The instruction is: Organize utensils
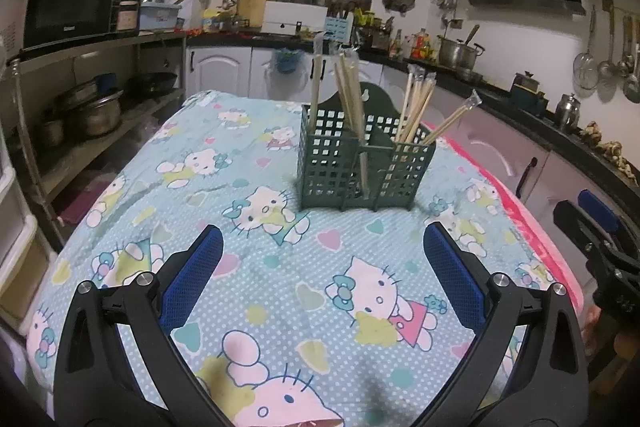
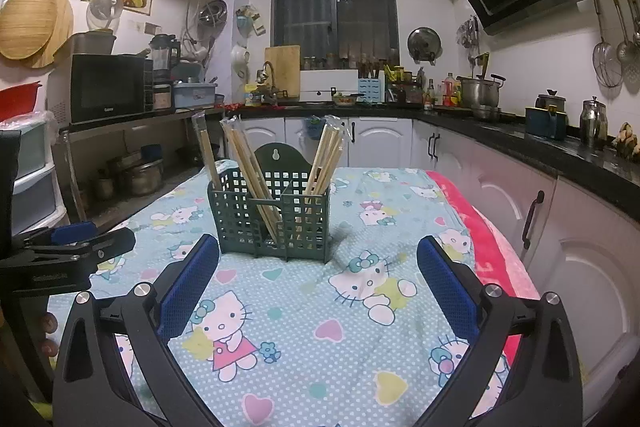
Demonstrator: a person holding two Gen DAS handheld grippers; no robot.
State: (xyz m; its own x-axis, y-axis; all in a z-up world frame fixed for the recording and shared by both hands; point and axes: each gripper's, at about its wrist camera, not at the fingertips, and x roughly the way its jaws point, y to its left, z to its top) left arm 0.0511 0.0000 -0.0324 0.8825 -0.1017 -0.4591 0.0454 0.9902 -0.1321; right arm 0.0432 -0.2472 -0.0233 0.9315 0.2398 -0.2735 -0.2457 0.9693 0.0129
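Kitchen tabletop (image 1: 240, 307) under a cartoon-cat cloth: we see the green utensil caddy (image 1: 364, 167) standing upright mid-table, wrapped chopsticks (image 1: 416, 107) leaning inside. Our left gripper (image 1: 322, 267) and right gripper (image 2: 318, 281) hover before it, both spread wide, empty.

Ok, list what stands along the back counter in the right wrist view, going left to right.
Microwave → blender → wooden cutting board → light blue knife block → big metal pot → dark blue container → steel canister.
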